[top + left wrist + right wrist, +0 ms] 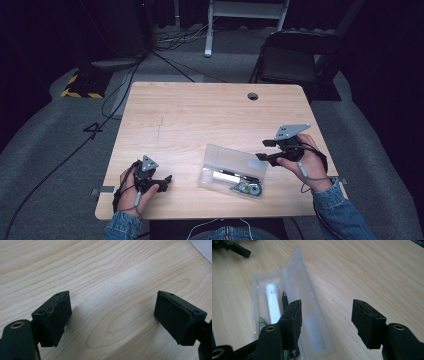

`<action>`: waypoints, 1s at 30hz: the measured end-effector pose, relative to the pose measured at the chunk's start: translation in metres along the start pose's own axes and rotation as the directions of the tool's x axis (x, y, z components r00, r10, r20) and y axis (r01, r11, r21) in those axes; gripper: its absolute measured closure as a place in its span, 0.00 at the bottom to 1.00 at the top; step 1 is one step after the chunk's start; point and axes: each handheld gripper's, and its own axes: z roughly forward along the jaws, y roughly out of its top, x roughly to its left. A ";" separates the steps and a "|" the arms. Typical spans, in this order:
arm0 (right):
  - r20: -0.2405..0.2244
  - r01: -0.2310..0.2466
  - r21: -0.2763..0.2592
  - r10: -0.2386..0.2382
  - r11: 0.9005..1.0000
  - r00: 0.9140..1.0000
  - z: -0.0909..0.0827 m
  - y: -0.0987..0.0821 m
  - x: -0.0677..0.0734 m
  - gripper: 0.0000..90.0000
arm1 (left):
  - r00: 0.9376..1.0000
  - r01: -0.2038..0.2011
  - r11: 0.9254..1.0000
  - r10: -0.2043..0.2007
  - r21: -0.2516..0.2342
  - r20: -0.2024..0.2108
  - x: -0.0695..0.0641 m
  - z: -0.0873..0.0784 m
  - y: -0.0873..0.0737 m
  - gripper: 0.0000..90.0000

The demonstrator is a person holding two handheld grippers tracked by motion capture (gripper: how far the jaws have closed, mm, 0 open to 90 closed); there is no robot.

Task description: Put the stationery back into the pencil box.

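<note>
Clear plastic pencil case (232,171) lies open near the front edge of the wooden table (200,110), lid flipped up on its far side, white tube (272,302) and black pen (284,301) inside. Long axis runs left to right, slightly slanted. Right gripper (265,150) is nearer, just off the case's right end, jaws apart, empty. Left gripper (166,181) sits well off to the left, jaws wide apart, empty.

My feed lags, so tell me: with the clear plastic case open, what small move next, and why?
Probably bring the right gripper back down to the clear plastic pencil case's lid to fold it shut. Its jaws stand open and empty above that lid, and the white tube and black pen already lie inside.
</note>
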 end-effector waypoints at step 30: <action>0.145 -0.170 -0.087 0.181 0.982 0.973 -0.017 -0.069 -0.059 0.43 | 1.000 -0.009 1.000 0.009 0.004 0.008 0.004 0.001 0.001 0.16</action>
